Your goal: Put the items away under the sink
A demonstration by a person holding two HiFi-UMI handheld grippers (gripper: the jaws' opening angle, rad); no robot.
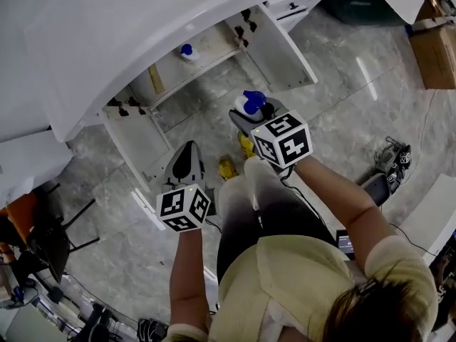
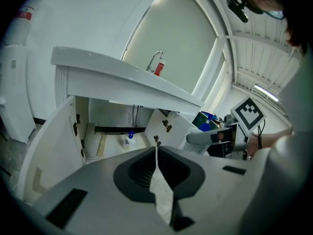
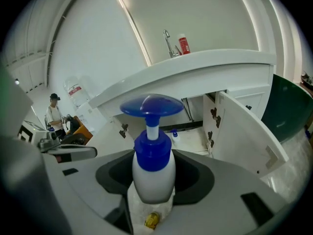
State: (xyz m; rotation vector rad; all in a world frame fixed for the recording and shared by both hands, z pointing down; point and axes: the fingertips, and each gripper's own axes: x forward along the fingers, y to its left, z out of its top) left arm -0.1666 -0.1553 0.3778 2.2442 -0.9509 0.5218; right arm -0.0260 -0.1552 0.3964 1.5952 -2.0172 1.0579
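Observation:
My right gripper (image 3: 152, 182) is shut on a white pump bottle (image 3: 153, 173) with a blue pump head; in the head view the pump bottle (image 1: 251, 104) is held out in front of the open cabinet (image 1: 206, 52) under the sink. A second white bottle with a blue cap (image 1: 187, 51) stands inside the cabinet; that second bottle (image 2: 128, 139) also shows in the left gripper view. My left gripper (image 2: 156, 153) is shut with nothing between its jaws; in the head view the left gripper (image 1: 187, 164) hangs lower left of the cabinet.
Both cabinet doors (image 1: 280, 47) stand open. The white counter (image 1: 142, 27) overhangs the cabinet, with a faucet (image 2: 155, 60) and a red bottle (image 2: 159, 68) on top. A yellow shoe (image 1: 228, 168) is on the marble floor. A cardboard box (image 1: 434, 52) sits far right.

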